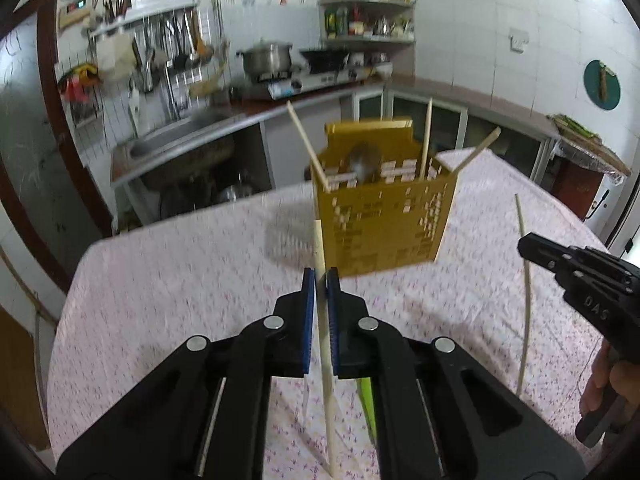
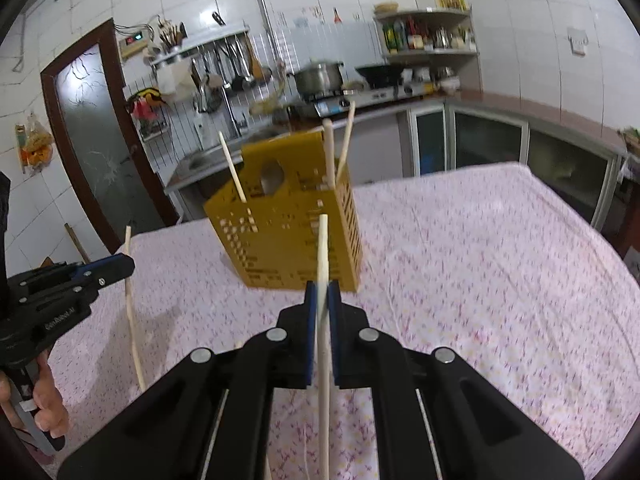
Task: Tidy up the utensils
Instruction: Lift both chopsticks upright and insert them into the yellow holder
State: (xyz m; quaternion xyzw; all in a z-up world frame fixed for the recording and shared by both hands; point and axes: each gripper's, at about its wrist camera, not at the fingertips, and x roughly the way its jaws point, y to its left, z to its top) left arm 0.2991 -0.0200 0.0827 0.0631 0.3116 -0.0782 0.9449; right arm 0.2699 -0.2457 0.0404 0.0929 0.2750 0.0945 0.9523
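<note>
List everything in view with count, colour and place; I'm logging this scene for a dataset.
Utensil holder: one, yellow, perforated, on the table.
Chopsticks in holder: three, pale wood, sticking out the top.
Held chopsticks: two, pale wood, one per gripper.
Tablecloth: one, pink floral, covering the table.
Pot: one, steel, on the far stove.
Wok: one, black, beside the pot.
Left gripper: black, blue jaws shut on a chopstick.
Right gripper: same, shut on a chopstick.

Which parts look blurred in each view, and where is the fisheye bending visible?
Left wrist view: the holder and tablecloth smear with motion; the left gripper is sharp.
Right wrist view: the holder blurs slightly; counter and wall tiles curve.
</note>
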